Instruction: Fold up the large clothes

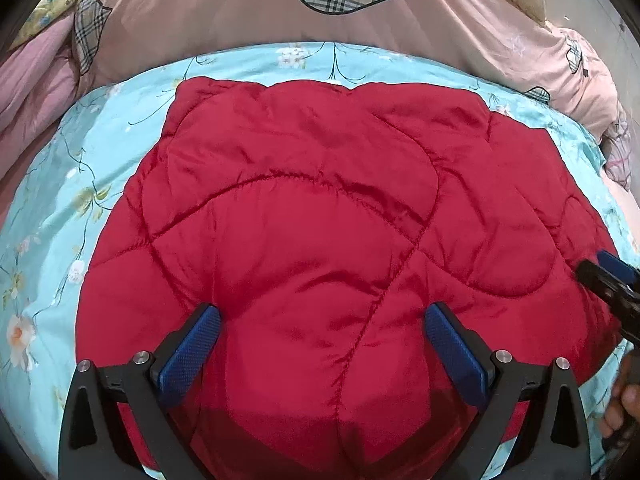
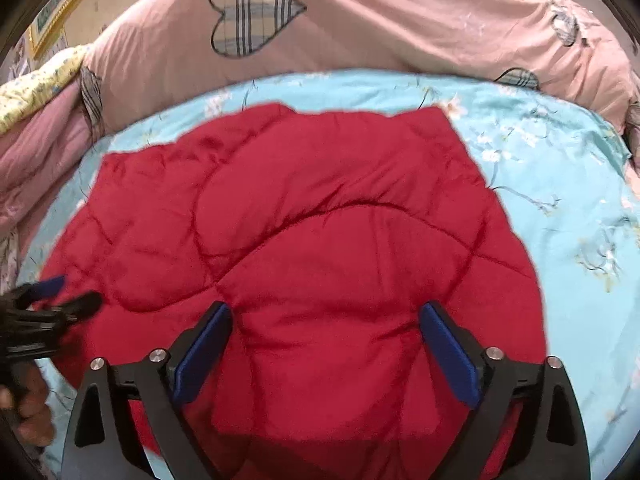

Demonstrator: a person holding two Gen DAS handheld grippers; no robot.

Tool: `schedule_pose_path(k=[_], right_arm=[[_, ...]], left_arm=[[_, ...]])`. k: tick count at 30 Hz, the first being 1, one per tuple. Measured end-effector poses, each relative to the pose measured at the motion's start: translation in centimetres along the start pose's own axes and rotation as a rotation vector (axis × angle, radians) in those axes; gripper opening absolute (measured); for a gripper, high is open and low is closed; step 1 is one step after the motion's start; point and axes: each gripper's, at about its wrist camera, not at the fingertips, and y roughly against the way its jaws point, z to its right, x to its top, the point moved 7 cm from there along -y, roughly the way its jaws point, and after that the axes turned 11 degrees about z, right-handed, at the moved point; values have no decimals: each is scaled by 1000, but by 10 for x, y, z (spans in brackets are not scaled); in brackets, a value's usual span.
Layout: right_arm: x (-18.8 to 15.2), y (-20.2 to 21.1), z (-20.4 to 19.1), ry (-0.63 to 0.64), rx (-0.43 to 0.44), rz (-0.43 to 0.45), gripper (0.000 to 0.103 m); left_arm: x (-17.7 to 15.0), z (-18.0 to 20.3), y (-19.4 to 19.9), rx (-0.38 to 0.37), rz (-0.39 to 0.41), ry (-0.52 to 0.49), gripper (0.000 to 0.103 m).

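Bedding comes first: a pink quilt [image 1: 240,8] is heaped at the far side of the bed, and a blue sheet [image 1: 60,208] is spread under everything. On the sheet a red coat [image 1: 320,220] is laid flat, likely so it can be folded. Its long side seems to run from near to far, though this is hard to tell. The left claw [image 1: 322,344] and right claw [image 2: 326,340] are held wide open over its near part, with nothing gripped.
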Motion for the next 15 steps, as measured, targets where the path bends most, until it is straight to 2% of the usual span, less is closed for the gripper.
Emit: schedule_pose_path(k=[3,6,15], right_arm=[[-9,4,7,1,-19,-14,94],[-21,-10,13,-27,10,-28,97],[-20,-9,8,-16,-8,-21,98]], left_arm=[[1,2,-4,-1,4,2,103],[-1,2,-7,6,8,-6,103],[-1,0,-6,-5,-16,2,103]])
